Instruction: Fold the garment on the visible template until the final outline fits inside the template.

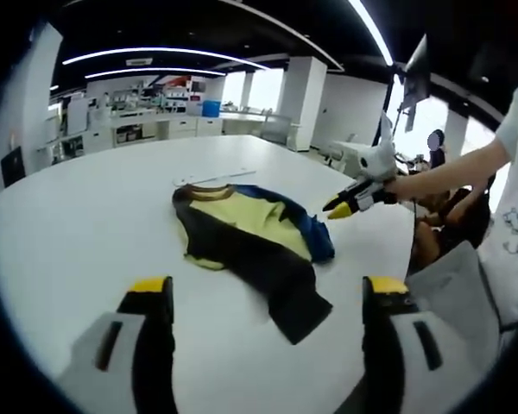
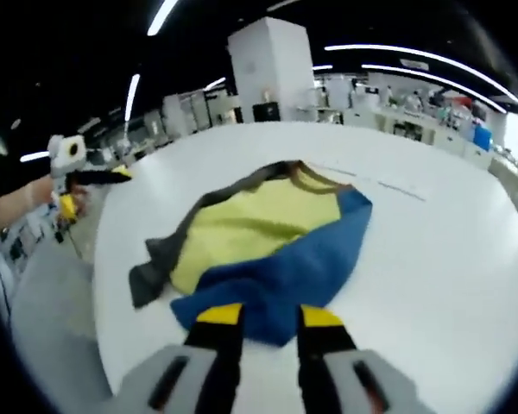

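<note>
The left gripper (image 1: 268, 297), jaws wide apart, and the right gripper (image 2: 270, 315), jaws narrowly parted just above the garment (image 2: 263, 250), hover over a white table (image 2: 440, 250) (open-plan office beyond), the crumpled garment's long axis running away from the left gripper.

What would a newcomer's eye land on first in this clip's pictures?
The rumpled yellow, blue and dark garment in the middle of the white table stands out most. The right tongs, yellow-tipped, hang close over its blue edge, while the left tongs stand open short of its dark end.
</note>
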